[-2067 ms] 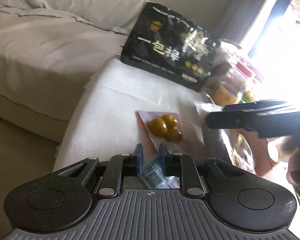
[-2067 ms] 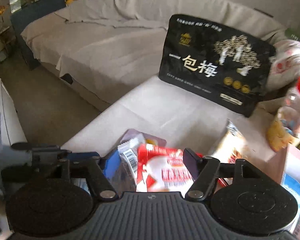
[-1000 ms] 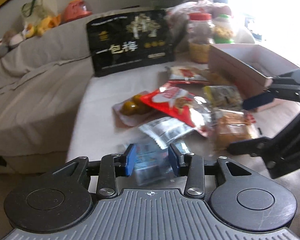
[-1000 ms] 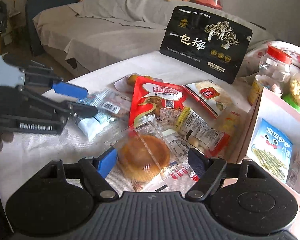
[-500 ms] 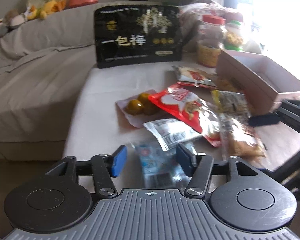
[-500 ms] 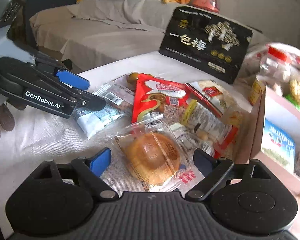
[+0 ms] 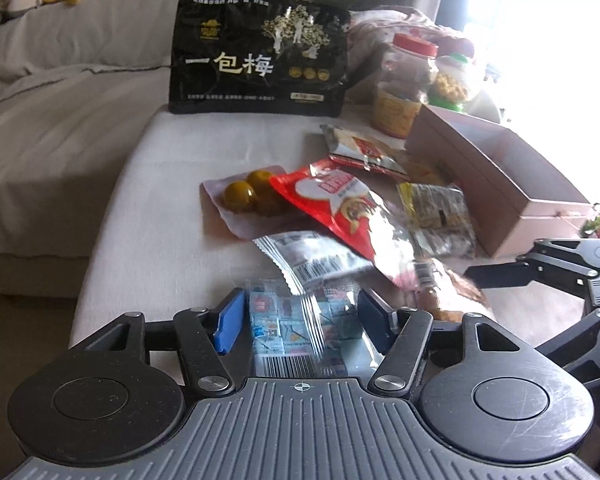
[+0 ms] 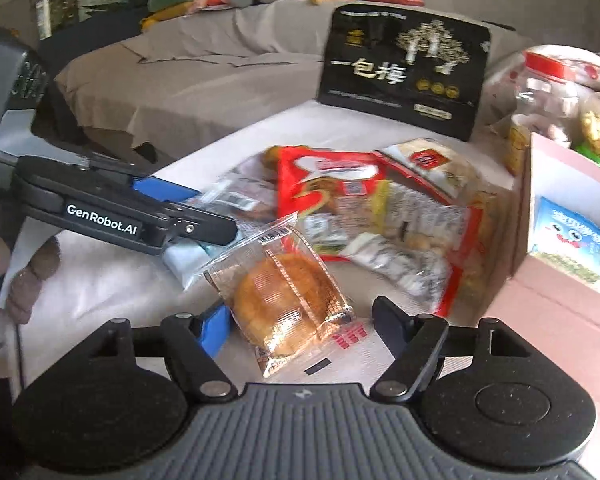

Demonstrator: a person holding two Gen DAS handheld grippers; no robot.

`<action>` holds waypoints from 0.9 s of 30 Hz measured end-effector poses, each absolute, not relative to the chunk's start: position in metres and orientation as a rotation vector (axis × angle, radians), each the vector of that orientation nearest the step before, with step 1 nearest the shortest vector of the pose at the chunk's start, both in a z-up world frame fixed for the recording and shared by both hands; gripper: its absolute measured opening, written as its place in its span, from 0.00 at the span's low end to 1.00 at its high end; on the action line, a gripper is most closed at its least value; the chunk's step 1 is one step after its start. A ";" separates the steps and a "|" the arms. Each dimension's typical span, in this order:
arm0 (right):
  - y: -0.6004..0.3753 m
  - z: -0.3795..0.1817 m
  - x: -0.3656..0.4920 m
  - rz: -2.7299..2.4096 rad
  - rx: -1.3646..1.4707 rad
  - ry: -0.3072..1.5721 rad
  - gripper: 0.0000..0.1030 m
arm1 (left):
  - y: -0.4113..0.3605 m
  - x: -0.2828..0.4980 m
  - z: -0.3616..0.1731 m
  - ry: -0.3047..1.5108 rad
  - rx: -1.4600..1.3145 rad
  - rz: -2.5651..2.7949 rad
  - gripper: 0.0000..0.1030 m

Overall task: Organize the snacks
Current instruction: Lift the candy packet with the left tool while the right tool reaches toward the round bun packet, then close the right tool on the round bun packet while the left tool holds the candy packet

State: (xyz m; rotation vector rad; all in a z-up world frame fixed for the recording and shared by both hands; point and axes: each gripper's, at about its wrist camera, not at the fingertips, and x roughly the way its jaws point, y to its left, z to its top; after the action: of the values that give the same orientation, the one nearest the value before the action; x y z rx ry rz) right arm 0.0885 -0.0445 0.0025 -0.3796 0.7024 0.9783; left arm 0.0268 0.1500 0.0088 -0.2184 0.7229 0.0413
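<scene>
The left tongs (image 7: 300, 320) stand wide apart over the near edge of the counter (image 7: 172, 216), which is covered with a white cloth, and a clear packet of small wrapped candies (image 7: 296, 324) lies flat between their blue pads without either pad pressing on it. The right tongs (image 8: 300, 320) are closing around a round golden cake in a clear wrapper (image 8: 284, 296); the cake lies on the cloth between the two fingers, the blue pad just beside its near corner and the other finger apart from it, so nothing is gripped. Past these two packets the other snacks lie in a loose heap in the middle of the counter: a red bag (image 7: 340, 208) overlaps a pouch of yellow-green fruits (image 7: 244, 196) on one side and a silvery packet with a barcode (image 7: 312, 256) below it, and a yellow-edged packet (image 7: 436, 216) lies just beside the red bag, next to a pink box (image 7: 512, 184). In the right wrist view the box holds a blue-and-white packet (image 8: 572, 244). A large black bag with gold print (image 7: 260, 52) stands upright at the far edge of the counter, with a red-lidded jar (image 7: 404, 84) beside it. A grey sofa (image 7: 52, 120) runs along behind the counter.
</scene>
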 end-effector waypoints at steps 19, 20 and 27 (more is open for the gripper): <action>-0.096 -0.003 0.071 0.858 -0.314 0.688 0.82 | 0.126 -0.038 0.013 0.754 -0.217 0.031 0.67; -0.096 -0.003 0.071 0.857 -0.318 0.685 0.82 | 0.124 -0.037 0.014 0.760 -0.207 0.042 0.67; -0.095 -0.005 0.071 0.857 -0.316 0.686 0.85 | 0.116 -0.044 0.025 0.769 -0.156 0.082 0.63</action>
State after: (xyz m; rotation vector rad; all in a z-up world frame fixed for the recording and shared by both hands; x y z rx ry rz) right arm 0.0715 -0.0949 -0.0045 -0.3157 0.6857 0.8568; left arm -0.0438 0.1163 0.0253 -0.1560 0.7689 0.0822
